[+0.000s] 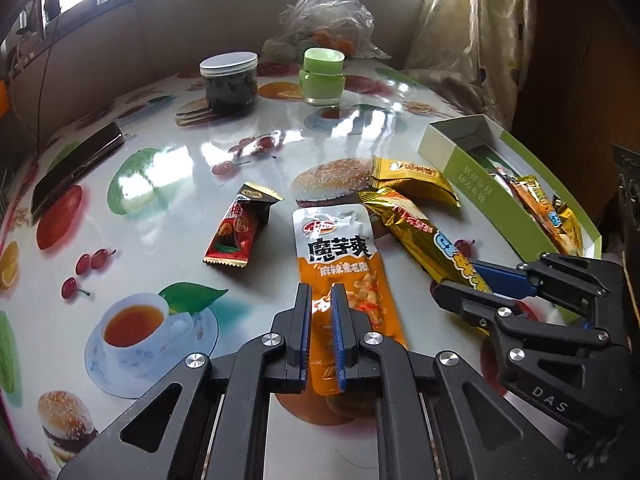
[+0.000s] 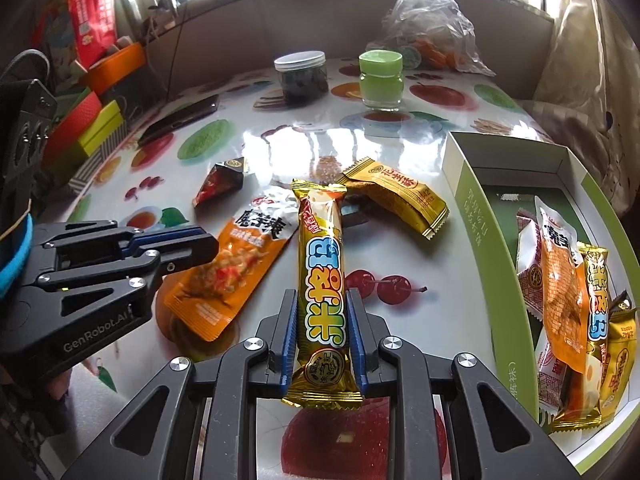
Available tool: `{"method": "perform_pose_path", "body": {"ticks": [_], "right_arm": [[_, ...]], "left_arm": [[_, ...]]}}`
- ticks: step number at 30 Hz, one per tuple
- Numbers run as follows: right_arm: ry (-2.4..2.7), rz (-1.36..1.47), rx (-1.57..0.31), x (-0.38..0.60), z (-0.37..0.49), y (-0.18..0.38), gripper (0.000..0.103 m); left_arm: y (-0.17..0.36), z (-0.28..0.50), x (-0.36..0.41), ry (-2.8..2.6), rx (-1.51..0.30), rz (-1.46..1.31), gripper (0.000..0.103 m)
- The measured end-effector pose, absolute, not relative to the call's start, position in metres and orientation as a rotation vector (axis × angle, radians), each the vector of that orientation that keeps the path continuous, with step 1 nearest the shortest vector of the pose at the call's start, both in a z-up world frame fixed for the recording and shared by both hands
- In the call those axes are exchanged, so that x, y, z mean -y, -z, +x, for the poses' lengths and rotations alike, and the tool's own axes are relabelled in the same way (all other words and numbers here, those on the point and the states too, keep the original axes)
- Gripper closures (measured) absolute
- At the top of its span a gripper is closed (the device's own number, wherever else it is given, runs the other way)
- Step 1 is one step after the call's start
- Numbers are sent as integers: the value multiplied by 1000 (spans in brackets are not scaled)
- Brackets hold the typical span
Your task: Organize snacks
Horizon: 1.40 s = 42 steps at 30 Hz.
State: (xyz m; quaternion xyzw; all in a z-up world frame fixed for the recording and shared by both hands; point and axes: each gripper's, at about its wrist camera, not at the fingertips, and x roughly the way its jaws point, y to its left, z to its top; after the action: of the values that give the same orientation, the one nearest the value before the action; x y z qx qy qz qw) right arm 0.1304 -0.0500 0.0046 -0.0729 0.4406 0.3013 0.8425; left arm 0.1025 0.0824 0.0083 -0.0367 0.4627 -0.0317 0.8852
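Orange pouch (image 1: 340, 268) pinched in left hand-held gripper (image 1: 321, 300).

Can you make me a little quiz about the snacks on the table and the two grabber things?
1. True or false: the right gripper is shut on the long gold snack bar.
2. What does the left gripper pinch? A) orange snack pouch B) green jar C) phone
3. Fill in: packed snacks lie in the green-sided ____.

Key: 1 true. 2 A. 3 box.
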Motion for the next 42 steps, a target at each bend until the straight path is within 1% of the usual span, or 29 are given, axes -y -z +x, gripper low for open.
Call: {"method": "perform_pose_path", "body": {"ticks": [3, 5, 6, 7, 8, 9, 10, 16, 23, 24, 28, 31, 33, 36, 42], "right_arm": [[-635, -149, -934, 51, 130, -4, 81], [-630, -150, -936, 52, 129, -3, 81], [-628, -149, -935, 52, 129, -3, 81], [-626, -147, -933, 53, 129, -4, 81], [-624, -144, -933, 54, 129, -4, 81], [-622, -142, -932, 55, 129, -5, 81], [-621, -142, -928, 56, 128, -5, 81], [-611, -127, -930, 63, 127, -5, 81], [-604, -114, -921, 69, 125, -8, 81], [-602, -110, -922, 70, 125, -8, 81], [-600, -96, -927, 73, 125, -7, 81], [-600, -92, -926, 73, 125, -7, 81], [-600, -90, -926, 73, 125, -7, 81], [-597, -86, -924, 75, 125, -8, 81], [-593, -83, -916, 77, 122, -10, 81]], "left_arm": [[-5, 101, -86, 85, -961, -141, 93], [-5, 103, -90, 91, -973, -190, 89], [-5, 103, -90, 83, -973, -193, 80], [-6, 104, -90, 70, -968, -193, 75], [-6, 104, -89, 69, -966, -196, 61], [-7, 105, -88, 82, -967, -204, 52], [-8, 106, -86, 91, -967, -207, 50], [-4, 117, -70, 77, -1005, -160, 47], [-1, 124, -58, 5, -1009, -78, 48], [-1, 124, -56, -4, -1012, -61, 50], [0, 123, -51, -14, -1001, -10, 53], [-1, 123, -48, -9, -1002, 8, 62], [-2, 121, -45, -11, -996, 12, 67], [-2, 119, -46, -12, -987, -5, 68], [-7, 113, -49, -5, -983, -56, 68]]}}
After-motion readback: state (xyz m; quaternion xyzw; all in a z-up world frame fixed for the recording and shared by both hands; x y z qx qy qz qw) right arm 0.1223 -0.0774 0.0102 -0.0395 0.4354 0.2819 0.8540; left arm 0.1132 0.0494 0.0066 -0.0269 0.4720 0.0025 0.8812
